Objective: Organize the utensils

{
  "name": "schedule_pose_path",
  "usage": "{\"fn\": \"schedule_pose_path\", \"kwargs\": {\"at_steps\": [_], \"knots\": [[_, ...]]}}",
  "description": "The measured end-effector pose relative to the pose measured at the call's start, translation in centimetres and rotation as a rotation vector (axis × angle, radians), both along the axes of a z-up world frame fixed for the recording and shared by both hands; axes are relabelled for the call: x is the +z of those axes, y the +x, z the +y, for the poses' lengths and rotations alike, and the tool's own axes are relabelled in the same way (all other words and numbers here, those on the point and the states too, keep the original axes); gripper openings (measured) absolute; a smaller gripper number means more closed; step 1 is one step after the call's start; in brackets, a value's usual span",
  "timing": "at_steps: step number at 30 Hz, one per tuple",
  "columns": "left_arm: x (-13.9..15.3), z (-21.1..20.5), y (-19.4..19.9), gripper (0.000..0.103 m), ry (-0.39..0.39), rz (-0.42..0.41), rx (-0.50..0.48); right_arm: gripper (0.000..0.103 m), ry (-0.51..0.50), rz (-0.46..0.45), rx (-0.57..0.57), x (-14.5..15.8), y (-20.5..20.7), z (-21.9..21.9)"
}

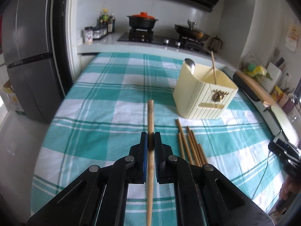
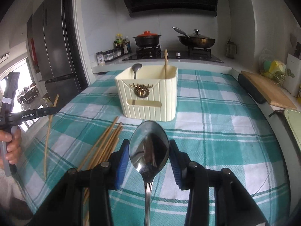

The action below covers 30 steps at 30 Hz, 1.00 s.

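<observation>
L gripper [image 1: 150,137] clamped tight on one chopstick [image 1: 150,116], stick runs straight between the blue pads and pokes out past the tips, lifted clear of the checked tablecloth [image 1: 105,113]. R gripper [image 2: 149,146] has its pads pressed on both edges of a spoon [image 2: 149,146] bowl, handle pointing back toward my cam, also off the cloth. Holder [image 2: 146,96] (cream box w/ gold emblem) sits upright mid-table ahead of both; already has 1 spoon [image 2: 135,69] in its left part and 1 chopstick [image 2: 166,64] in the right, both leaning up over the rim. Loose chopsticks [image 2: 105,146] lie bunched on the cloth in front of the holder, between my 2 grippers. In R cam I see a hand [image 2: 11,145] gripping the L tool at frame left, w/ the held stick hanging across it. Stove w/ pots behind the table
</observation>
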<state>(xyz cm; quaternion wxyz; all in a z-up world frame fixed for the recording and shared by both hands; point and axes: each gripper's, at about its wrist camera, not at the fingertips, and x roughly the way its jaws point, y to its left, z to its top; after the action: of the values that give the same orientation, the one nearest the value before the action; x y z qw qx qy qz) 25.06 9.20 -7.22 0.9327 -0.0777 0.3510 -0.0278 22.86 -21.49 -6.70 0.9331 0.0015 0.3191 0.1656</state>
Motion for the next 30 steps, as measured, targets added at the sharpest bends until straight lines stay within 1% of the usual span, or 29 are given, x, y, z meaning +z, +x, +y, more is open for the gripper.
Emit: {"fn": "schedule_pose_path", "kwargs": {"at_steps": [2, 5, 8, 15, 20, 24, 27, 30], "knots": [[1.3, -0.1, -1.2, 0.005, -0.008, -0.042, 0.004, 0.041, 0.013, -0.027, 0.001, 1.0, -1.0, -0.1], [2.4, -0.1, -2.4, 0.005, -0.030, -0.072, 0.002, 0.041, 0.023, -0.058, -0.004, 2.1, -2.0, -0.2], [3.1, -0.3, -3.3, 0.005, -0.033, -0.098, -0.004, 0.042, 0.039, -0.082, -0.011, 3.0, -2.6, -0.4], [4.5, -0.7, -3.5, 0.005, -0.050, -0.129, -0.013, 0.041, 0.055, -0.119, -0.013, 4.9, -2.6, -0.6], [5.3, -0.9, -2.7, 0.005, -0.059, -0.129, -0.029, 0.041, 0.063, -0.125, 0.007, 6.3, -1.3, -0.7], [6.2, -1.5, -1.5, 0.005, -0.054, -0.125, -0.056, 0.041, 0.077, -0.104, 0.022, 7.4, 0.8, -0.9], [7.6, -1.9, -0.1, 0.005, -0.065, -0.134, -0.078, 0.041, 0.104, -0.084, 0.025, 8.6, 2.9, -1.2], [9.9, -2.0, 1.5, 0.005, -0.087, -0.164, -0.096, 0.042, 0.128, -0.086, 0.023, 10.5, 5.5, -1.5]]}}
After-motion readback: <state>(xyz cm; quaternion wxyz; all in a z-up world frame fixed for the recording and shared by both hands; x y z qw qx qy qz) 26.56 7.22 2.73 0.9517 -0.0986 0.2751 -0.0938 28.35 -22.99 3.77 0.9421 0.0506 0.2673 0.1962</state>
